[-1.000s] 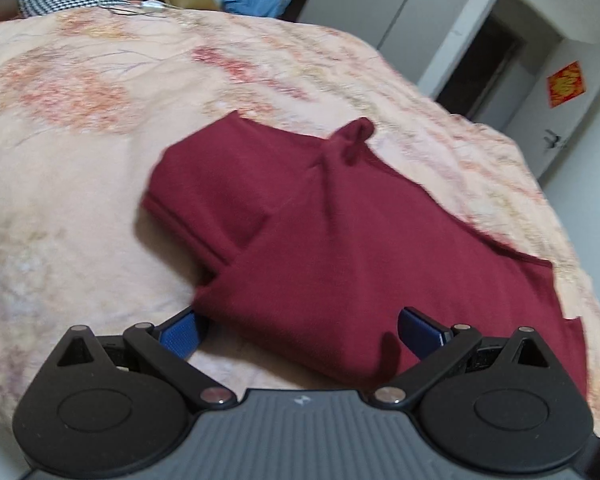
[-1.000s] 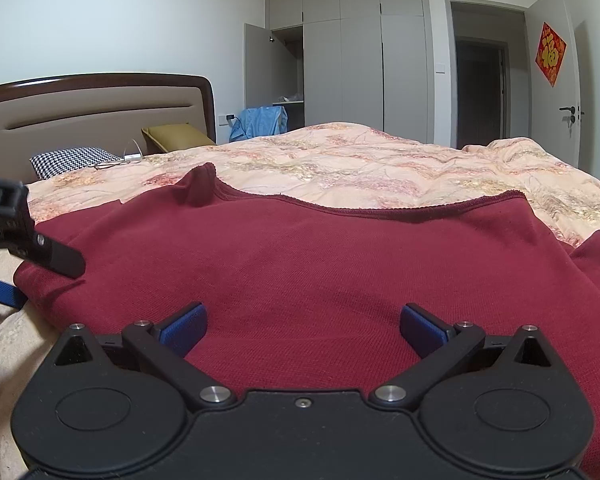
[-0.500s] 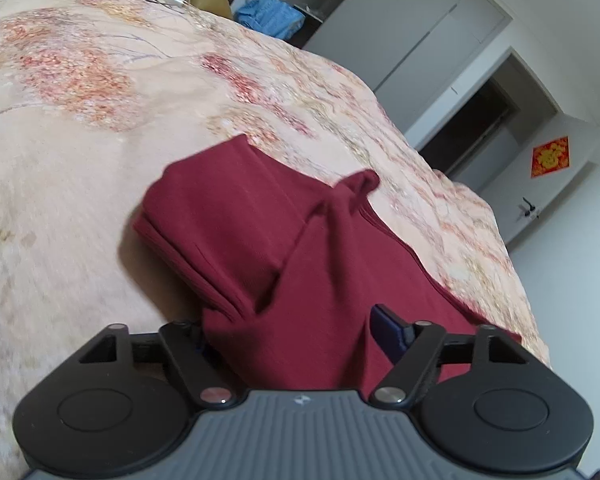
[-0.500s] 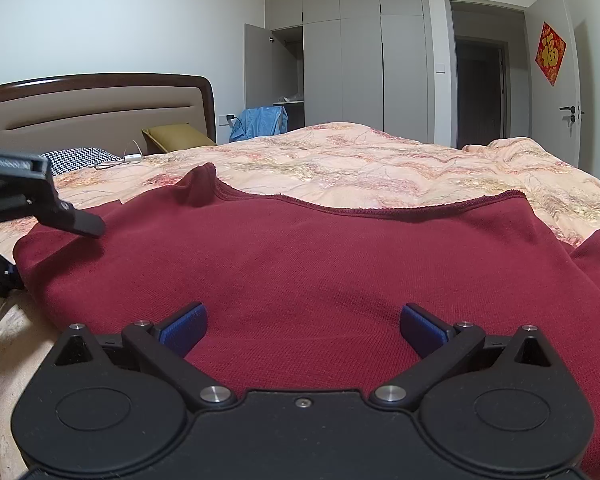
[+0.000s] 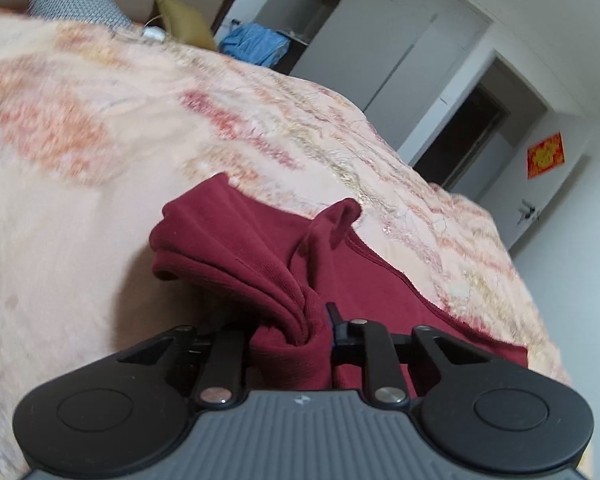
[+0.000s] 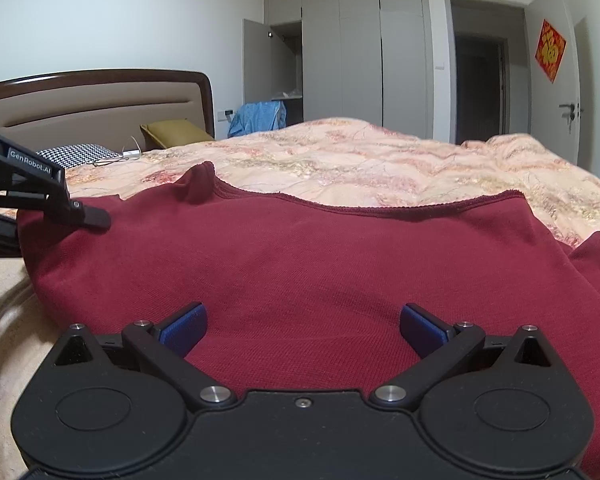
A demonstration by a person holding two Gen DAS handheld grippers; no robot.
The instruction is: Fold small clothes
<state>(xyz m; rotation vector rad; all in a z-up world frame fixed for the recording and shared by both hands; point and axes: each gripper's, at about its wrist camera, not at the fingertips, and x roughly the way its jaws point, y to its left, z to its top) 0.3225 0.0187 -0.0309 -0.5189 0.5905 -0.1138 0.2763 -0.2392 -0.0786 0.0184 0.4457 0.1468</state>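
A dark red knit garment lies spread on the floral bedspread. In the left wrist view my left gripper is shut on a bunched fold of the garment at its left edge, and the cloth gathers into pleats between the fingers. The left gripper also shows at the far left of the right wrist view. My right gripper is open, its blue pads wide apart, resting low over the garment's near part with cloth between the fingers.
A padded headboard, a checked pillow and an olive cushion lie at the head of the bed. A blue cloth hangs by the wardrobe. A doorway is beyond.
My left gripper has closed from wide open onto the garment's left edge and bunched the cloth. The right gripper has stayed open and still.
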